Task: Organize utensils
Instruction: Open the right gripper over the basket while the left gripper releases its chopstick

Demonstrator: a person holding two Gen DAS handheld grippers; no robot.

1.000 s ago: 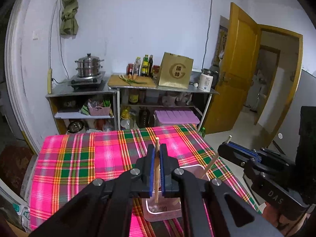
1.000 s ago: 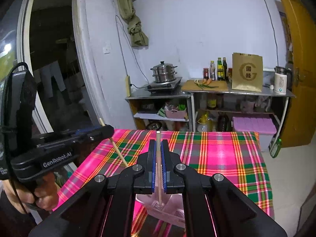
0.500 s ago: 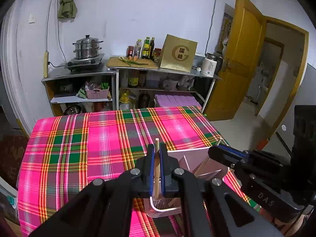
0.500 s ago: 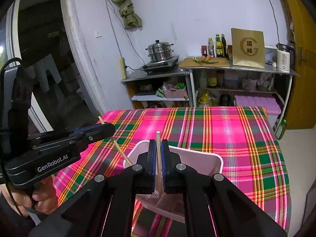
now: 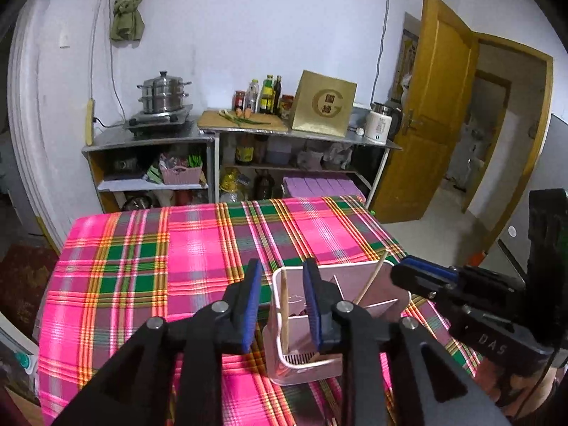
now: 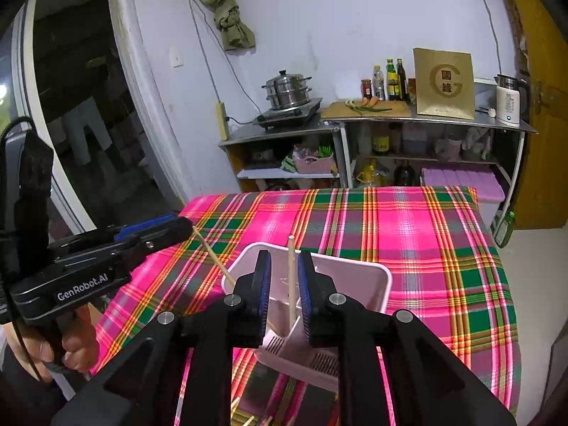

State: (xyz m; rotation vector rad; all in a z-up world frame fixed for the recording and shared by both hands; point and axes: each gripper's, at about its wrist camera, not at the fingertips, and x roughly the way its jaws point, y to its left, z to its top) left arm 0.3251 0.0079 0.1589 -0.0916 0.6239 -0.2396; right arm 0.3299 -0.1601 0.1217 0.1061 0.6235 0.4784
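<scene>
A pink slotted utensil holder [image 5: 358,272] [image 6: 349,270] stands on the plaid cloth close below both grippers. My left gripper [image 5: 282,293] has its jaws opening. A wooden chopstick [image 5: 284,305] stands loose between its blue pads, with its lower end in the holder's near compartment. My right gripper [image 6: 284,284] is opening too. Its chopstick [image 6: 291,277] stands free in the holder, close to the right pad. Each gripper also shows in the other's view: the right gripper [image 5: 399,274] beside its chopstick [image 5: 372,280], the left gripper [image 6: 187,226] beside its own [image 6: 213,258].
The pink and green plaid tablecloth [image 5: 159,255] covers the table. Loose chopstick ends [image 6: 248,420] lie at the near edge. Behind the table are metal shelves with a steamer pot [image 5: 163,92], bottles, a gold box [image 5: 325,104] and a kettle [image 5: 381,126]. A yellow door [image 5: 422,106] stands open at the right.
Both grippers have sunk toward the pink holder. Their jaws, shut on a chopstick each before, have parted. The chopsticks now stand in the holder.
</scene>
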